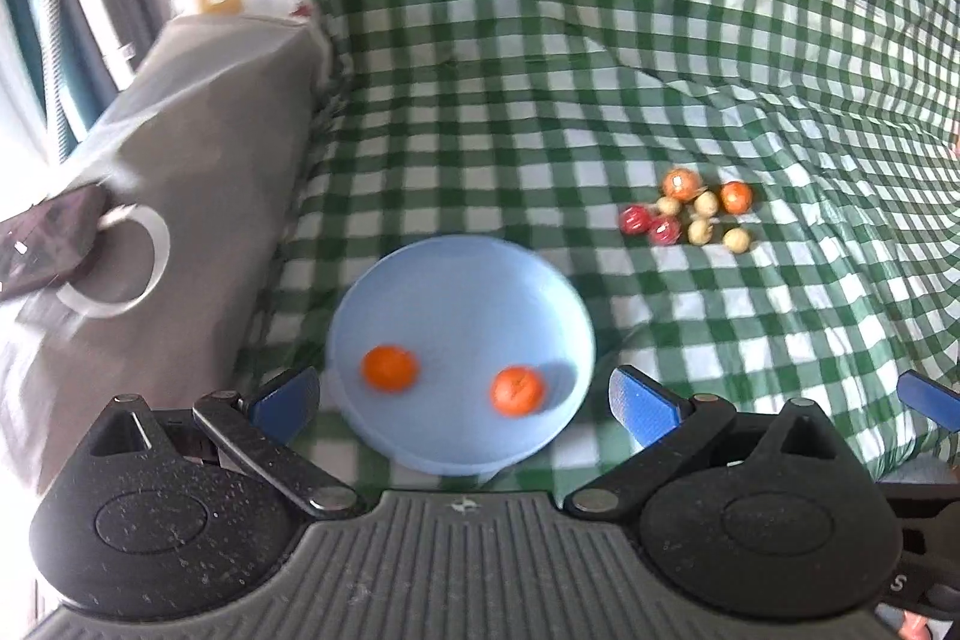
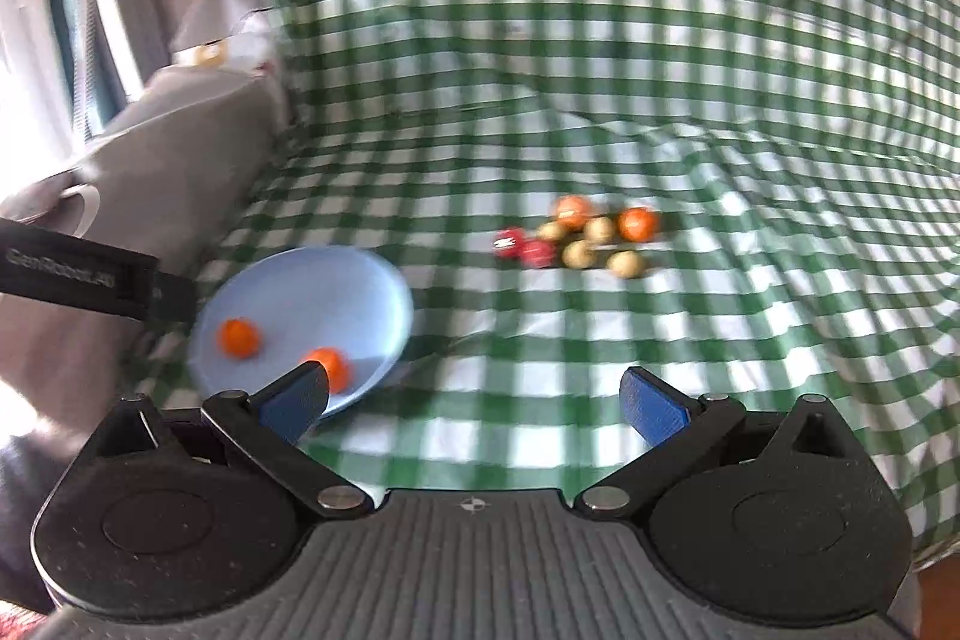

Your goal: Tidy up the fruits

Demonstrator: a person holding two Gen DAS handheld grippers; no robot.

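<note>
Resting on a green-and-white checked cloth (image 1: pixel 690 340) is a shallow, round, light-blue plastic bowl (image 1: pixel 462 292), in which two small orange fruits (image 1: pixel 389 367) are seen lying apart from each other. Further off on the cloth, well apart from the bowl, a loose cluster of small fruits (image 1: pixel 690 214) is gathered: two orange, two red and four pale yellowish-tan ones, mostly touching or just beside one another. The left gripper (image 1: pixel 462 394) is held just before the bowl with its blue-padded jaws spread wide and nothing between them. The right gripper (image 2: pixel 474 400) is likewise released, jaws parted and unoccupied, with the bowl to its left. A grey cushion (image 1: pixel 198 172) is seen beside the cloth at the left.
</note>
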